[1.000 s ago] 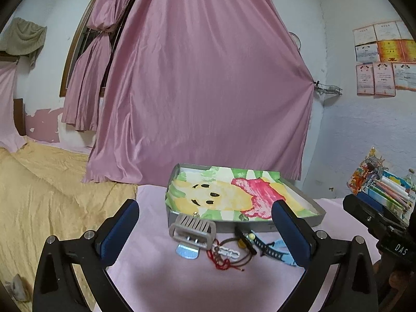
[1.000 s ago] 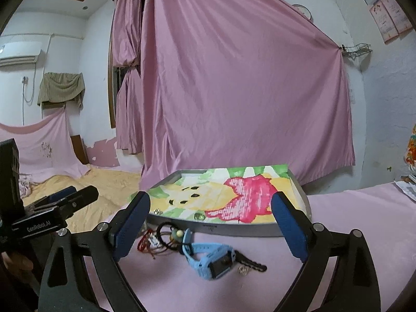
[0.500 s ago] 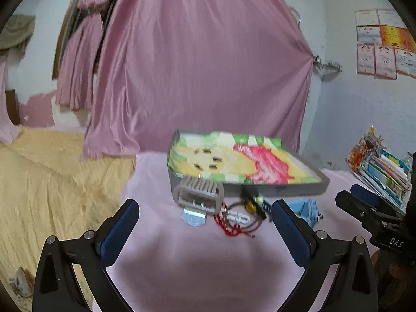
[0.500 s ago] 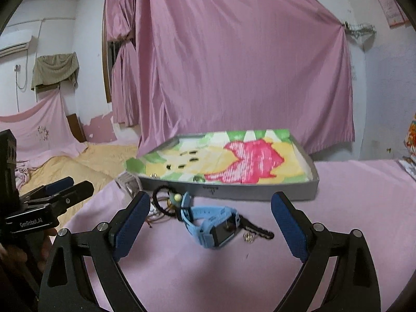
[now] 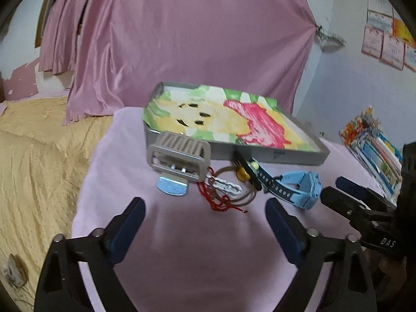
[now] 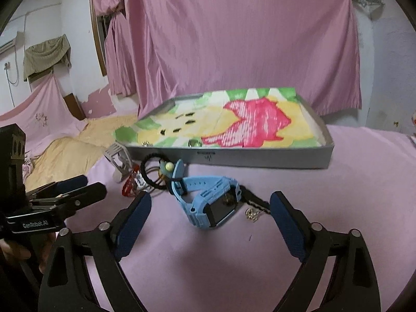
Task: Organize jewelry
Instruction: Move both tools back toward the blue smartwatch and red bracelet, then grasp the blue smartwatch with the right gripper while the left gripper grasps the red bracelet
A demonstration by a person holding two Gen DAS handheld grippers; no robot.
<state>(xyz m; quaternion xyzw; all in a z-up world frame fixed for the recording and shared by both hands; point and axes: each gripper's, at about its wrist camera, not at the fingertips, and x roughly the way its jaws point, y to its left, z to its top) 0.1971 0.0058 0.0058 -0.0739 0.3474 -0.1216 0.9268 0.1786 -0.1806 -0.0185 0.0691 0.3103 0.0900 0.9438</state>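
Jewelry lies in a small heap on the pink cloth in front of a grey tray (image 5: 260, 154) lined with a colourful drawing. The heap holds a grey claw clip (image 5: 179, 153), a red cord bracelet (image 5: 217, 202), thin bangles (image 5: 248, 195), a black hair tie with a yellow bead (image 5: 244, 173) and a blue watch (image 5: 299, 187). My left gripper (image 5: 202, 205) hovers near the red cord, jaws closing, nothing pressed. My right gripper (image 6: 209, 202) stands over the watch (image 6: 208, 202), jaws closing, with the pads clear of the watch.
A green bead (image 6: 193, 143) and a small gold piece (image 6: 144, 144) lie inside the tray (image 6: 260, 159). A small charm (image 6: 252, 213) sits by the watch. A yellow bedspread (image 5: 33, 156) drops off left; stacked booklets (image 5: 374, 143) stand right; a pink curtain (image 5: 195, 39) hangs behind.
Both grippers have tipped downward and come closer to the heap, so the jewelry sits larger and nearer the fingertips. Both pairs of jaws have narrowed slightly.
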